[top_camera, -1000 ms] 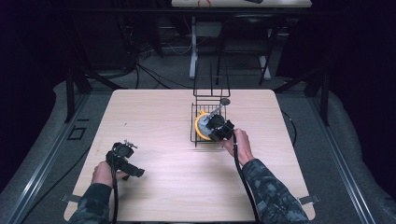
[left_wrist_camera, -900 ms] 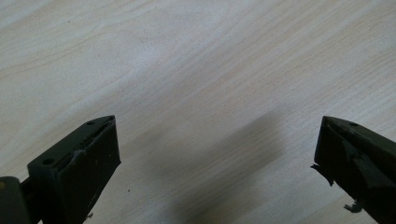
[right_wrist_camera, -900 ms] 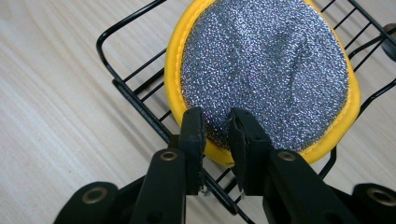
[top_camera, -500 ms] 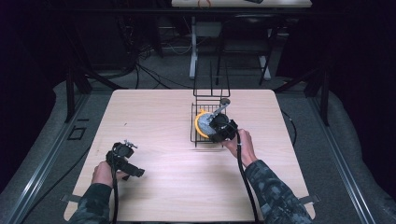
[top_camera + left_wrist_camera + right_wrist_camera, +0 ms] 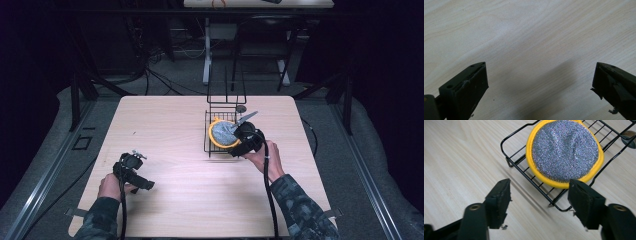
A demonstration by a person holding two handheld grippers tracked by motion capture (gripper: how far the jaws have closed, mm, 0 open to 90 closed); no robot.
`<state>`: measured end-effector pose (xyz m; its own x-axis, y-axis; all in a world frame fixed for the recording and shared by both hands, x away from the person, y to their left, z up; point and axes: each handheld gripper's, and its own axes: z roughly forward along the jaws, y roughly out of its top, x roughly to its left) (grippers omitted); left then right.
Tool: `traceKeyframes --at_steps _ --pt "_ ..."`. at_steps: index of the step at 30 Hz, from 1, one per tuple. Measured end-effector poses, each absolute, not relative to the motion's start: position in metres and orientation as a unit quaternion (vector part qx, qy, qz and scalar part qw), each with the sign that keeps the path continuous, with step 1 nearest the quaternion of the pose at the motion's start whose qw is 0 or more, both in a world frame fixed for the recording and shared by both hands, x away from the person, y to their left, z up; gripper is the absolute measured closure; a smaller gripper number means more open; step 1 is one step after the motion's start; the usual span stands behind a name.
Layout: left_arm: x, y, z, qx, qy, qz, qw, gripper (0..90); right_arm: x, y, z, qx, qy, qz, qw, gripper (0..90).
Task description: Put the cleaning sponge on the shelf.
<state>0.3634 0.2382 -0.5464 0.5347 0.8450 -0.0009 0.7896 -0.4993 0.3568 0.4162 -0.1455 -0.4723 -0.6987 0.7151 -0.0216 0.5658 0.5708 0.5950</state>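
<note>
The scouring pad [image 5: 565, 152] is round, with a glittery grey-silver face creased by shallow dents and a thick yellow rim. It lies flat in the black wire rack [image 5: 524, 171], which stands on the pale wooden table [image 5: 165, 130] right of centre. The right gripper [image 5: 539, 195] hovers just at the rack's near edge, its jaws having just been opening, released, nothing between them. Well apart, near the table's left front, the left gripper [image 5: 539, 82] gapes wide over bare wood.

A scouring pad [image 5: 565, 151] lies in a wire rack [image 5: 519, 161] on the table [image 5: 165, 125]. The right gripper [image 5: 539, 200] hangs just before the rack; the left gripper [image 5: 131, 170] sits well apart, left.
</note>
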Motion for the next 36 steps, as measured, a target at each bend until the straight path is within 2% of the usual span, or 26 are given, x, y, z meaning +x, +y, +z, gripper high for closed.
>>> traceKeyframes --at_steps 5,6,8,13,16,36 --pt "0.364 0.24 -0.547 0.861 0.476 0.085 0.158 0.1 0.413 -0.152 -0.47 0.367 0.878 0.283 0.124 20.9" --pt "0.364 0.24 -0.547 0.861 0.476 0.085 0.158 0.1 0.411 -0.154 -0.469 0.367 0.879 0.275 0.129 16.5" --pt "0.364 0.24 -0.547 0.86 0.477 0.085 0.16 0.1 0.41 -0.154 -0.468 0.366 0.88 0.272 0.129 15.3" --pt "0.363 0.24 -0.546 0.862 0.474 0.089 0.16 0.1 0.4 -0.164 -0.464 0.372 0.882 0.257 0.133 4.9" --pt "0.363 0.238 -0.545 0.864 0.47 0.092 0.157 0.1 0.395 -0.175 -0.46 0.379 0.878 0.258 0.135 1.6" --pt "0.363 0.238 -0.546 0.863 0.472 0.089 0.16 0.1 0.364 -0.251 -0.461 0.444 0.848 0.247 0.154 0.0"
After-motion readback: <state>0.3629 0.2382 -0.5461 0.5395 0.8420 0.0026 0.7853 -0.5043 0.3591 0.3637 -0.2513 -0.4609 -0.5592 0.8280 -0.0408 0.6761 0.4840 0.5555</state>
